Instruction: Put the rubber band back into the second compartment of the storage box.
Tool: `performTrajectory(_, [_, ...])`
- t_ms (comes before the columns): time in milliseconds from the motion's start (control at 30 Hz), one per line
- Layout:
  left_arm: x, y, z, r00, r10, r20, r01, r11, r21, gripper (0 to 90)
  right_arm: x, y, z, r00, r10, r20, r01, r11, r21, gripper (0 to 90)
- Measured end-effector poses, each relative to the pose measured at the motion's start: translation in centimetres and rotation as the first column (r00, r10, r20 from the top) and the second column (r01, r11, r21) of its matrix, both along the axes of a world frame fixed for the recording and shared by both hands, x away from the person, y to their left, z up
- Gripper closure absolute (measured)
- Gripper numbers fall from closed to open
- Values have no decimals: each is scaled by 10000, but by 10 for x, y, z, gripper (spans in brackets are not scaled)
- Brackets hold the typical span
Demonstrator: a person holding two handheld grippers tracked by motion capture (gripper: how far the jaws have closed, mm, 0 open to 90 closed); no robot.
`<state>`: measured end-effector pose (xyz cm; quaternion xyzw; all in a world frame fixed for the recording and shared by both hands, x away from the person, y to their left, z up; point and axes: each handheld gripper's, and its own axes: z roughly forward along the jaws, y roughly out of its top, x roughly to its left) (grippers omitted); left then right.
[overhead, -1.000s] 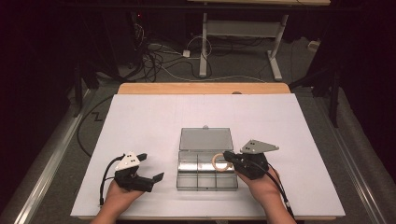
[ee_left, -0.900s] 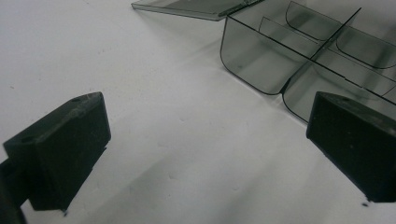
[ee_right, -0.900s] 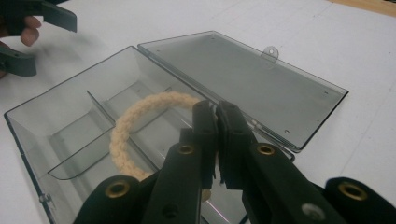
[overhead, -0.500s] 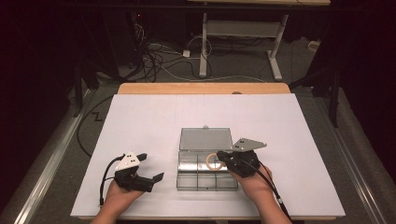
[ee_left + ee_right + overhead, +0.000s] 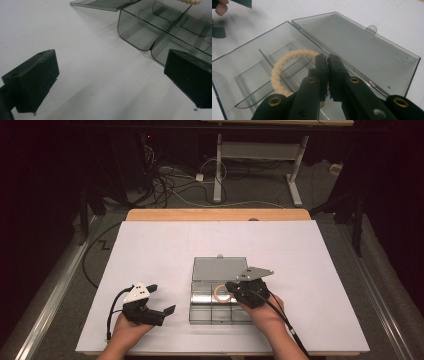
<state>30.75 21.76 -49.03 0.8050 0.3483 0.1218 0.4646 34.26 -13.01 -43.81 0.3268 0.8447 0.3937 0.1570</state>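
Left gripper (image 5: 169, 309): Held low over the white table (image 5: 150, 250), near left of the box, in the same place as one second ago. The jaws are spread wide, and nothing is seen between them in the left gripper view.

Compartment box (image 5: 200, 312): A clear smoke-grey organiser is set at the near centre of the table. Its lid (image 5: 220, 269) lies open and flat on the far side. No shift of the box is seen across the pictures.

Rope ring (image 5: 284, 62): A cream braided ring is pinched at its rim and held over the far row of compartments. In the right gripper view it hangs tilted above a divider, not yet resting on a compartment floor.

Right gripper (image 5: 227, 286): The jaws are pressed together on the rope ring. Over the last second the gripper has been carried left, from the right edge of the box to a position above its far compartments.

Meaning for the task: The transport phase is judged nearly complete, since the ring is now over the box interior. Lowering into one compartment and release are judged to remain.

Risk: The ring may catch on a divider if lowered while tilted.
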Motion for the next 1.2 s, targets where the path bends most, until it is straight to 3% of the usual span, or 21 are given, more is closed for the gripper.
performTrajectory(267, [0, 0, 0, 10000, -32, 9, 32, 10000, -41, 0, 6, 7, -4, 9997, 30, -235, -38, 9994, -350, 876])
performTrajectory(800, [-1, 1, 0, 10000, 9, 59, -8, 10000, -71, 0, 8, 9, -7, 9986, 53, -526, -78, 9989, -467, 875])
performTrajectory(1200, [-1, 1, 0, 10000, -39, 60, 40, 9999, -120, 0, 13, 11, -9, 9974, -266, -665, 209, 9961, -858, 873])
